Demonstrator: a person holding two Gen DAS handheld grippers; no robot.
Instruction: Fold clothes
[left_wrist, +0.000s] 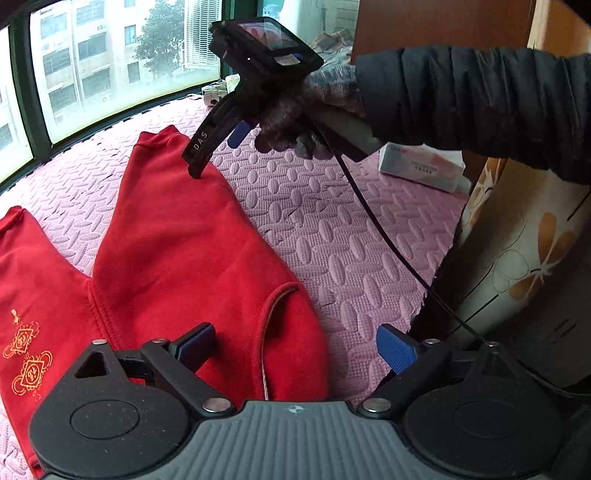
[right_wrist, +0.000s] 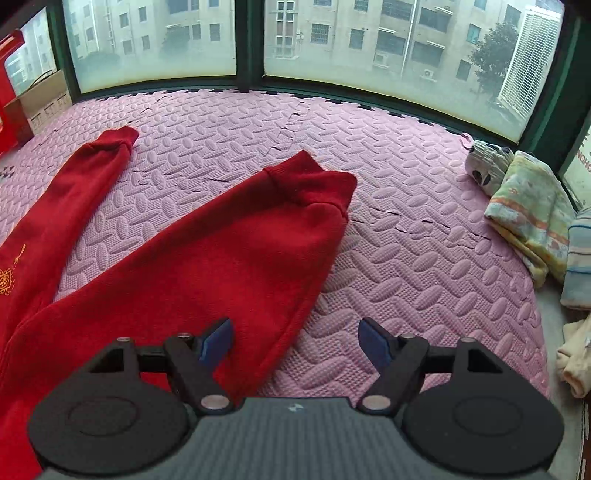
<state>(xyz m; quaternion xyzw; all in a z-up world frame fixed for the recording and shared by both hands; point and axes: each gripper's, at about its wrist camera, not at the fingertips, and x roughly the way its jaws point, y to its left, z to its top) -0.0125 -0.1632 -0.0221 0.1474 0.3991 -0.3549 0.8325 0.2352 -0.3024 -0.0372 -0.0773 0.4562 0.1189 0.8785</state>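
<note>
Your red pants (right_wrist: 221, 251) lie flat with legs spread on the pink mat (right_wrist: 406, 240), no fold showing, left gripper (left_wrist: 295, 347) and right gripper (right_wrist: 295, 341) both wide and empty.

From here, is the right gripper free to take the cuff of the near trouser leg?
Probably yes. The right gripper is open above the red trousers, and the near leg's cuff lies flat on the pink foam mat just ahead with nothing on it.
</note>
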